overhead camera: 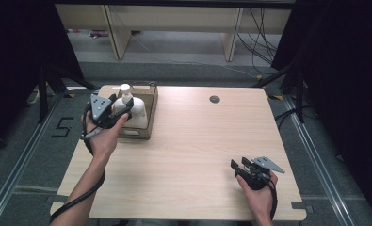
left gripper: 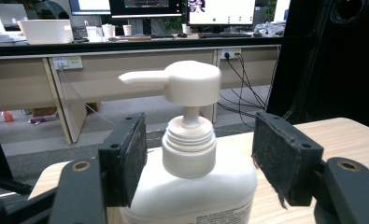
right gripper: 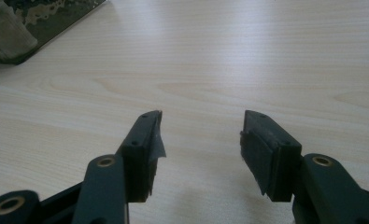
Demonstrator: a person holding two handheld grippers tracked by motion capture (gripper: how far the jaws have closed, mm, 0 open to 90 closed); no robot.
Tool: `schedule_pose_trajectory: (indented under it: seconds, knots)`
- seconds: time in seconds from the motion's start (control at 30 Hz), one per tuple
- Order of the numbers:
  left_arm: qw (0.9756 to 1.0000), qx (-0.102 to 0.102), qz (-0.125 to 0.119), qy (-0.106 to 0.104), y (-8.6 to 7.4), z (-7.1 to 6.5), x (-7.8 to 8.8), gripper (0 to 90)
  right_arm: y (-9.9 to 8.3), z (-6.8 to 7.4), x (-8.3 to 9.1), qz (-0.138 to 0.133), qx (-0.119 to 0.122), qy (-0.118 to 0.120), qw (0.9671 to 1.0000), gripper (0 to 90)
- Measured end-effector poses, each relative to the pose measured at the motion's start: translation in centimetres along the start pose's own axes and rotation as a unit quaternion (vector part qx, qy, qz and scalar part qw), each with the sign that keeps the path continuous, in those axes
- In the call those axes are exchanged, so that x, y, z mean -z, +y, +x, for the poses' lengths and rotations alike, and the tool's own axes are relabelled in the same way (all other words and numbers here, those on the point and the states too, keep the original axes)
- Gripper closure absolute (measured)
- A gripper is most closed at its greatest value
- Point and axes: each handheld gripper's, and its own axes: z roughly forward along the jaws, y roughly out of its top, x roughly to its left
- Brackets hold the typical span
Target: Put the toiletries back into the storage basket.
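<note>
Bottle: white pump bottle, upright in the box at the table's far left corner; spout turned to the left in the left gripper view.
Left gripper: up at the bottle, jaws wide apart either side of the pump neck, pads clear of it, nothing squeezed.
Right gripper: low over bare wood near the table's right front, jaws spread, nothing between them.
Spacing: the two grippers well apart.

Pump bottle smooth white plastic; table matt pale wood.
</note>
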Motion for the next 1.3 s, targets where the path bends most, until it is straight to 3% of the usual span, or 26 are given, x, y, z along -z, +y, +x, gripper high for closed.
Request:
schedule_pose_trajectory:
  seconds: [0.27,0.67,1.1,1.3]
  knots:
    - [1.0000,-0.003,-0.006,-0.006,-0.6,0.1,1.8,35.2,0.0,0.0,0.0,-0.002,0.004,-0.001,1.0000,48.2]
    - [0.9998,0.002,-0.008,-0.018,-3.2,0.0,4.2,36.2,0.0,0.0,0.1,-0.001,0.007,-0.007,0.9999,48.2]
    - [0.9999,0.010,0.007,-0.012,-6.2,0.8,5.7,36.2,0.1,0.1,0.1,0.007,0.012,-0.017,0.9998,48.1]
    - [0.9997,0.015,0.016,-0.012,-7.6,1.2,6.3,36.1,0.0,0.1,0.0,0.002,0.007,-0.009,0.9999,48.1]
